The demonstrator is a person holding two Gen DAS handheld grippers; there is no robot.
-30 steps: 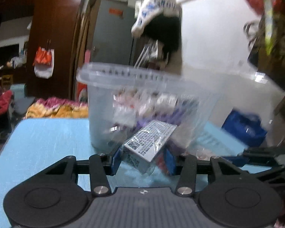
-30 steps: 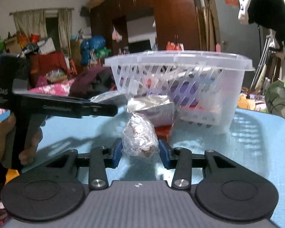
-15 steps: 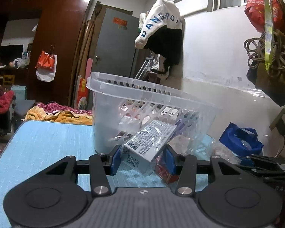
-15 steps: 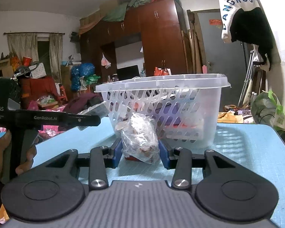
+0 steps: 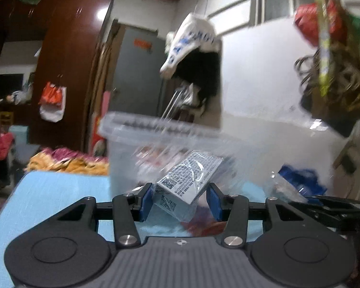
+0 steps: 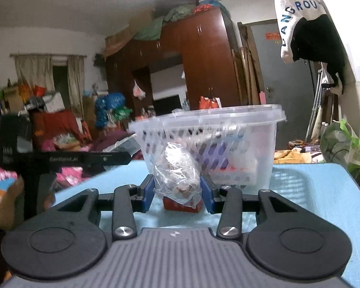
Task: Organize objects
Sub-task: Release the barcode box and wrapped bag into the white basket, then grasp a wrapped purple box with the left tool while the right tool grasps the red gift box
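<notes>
Basket smeared by blur — contents behind its wall unreadable.

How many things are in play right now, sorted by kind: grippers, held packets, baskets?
Grippers: 2, left gripper and right gripper
Held packets: 2, wrapped box in the left, clear bag of small items in the right
Baskets: 1, clear plastic basket on the blue table
Total: 5
</notes>
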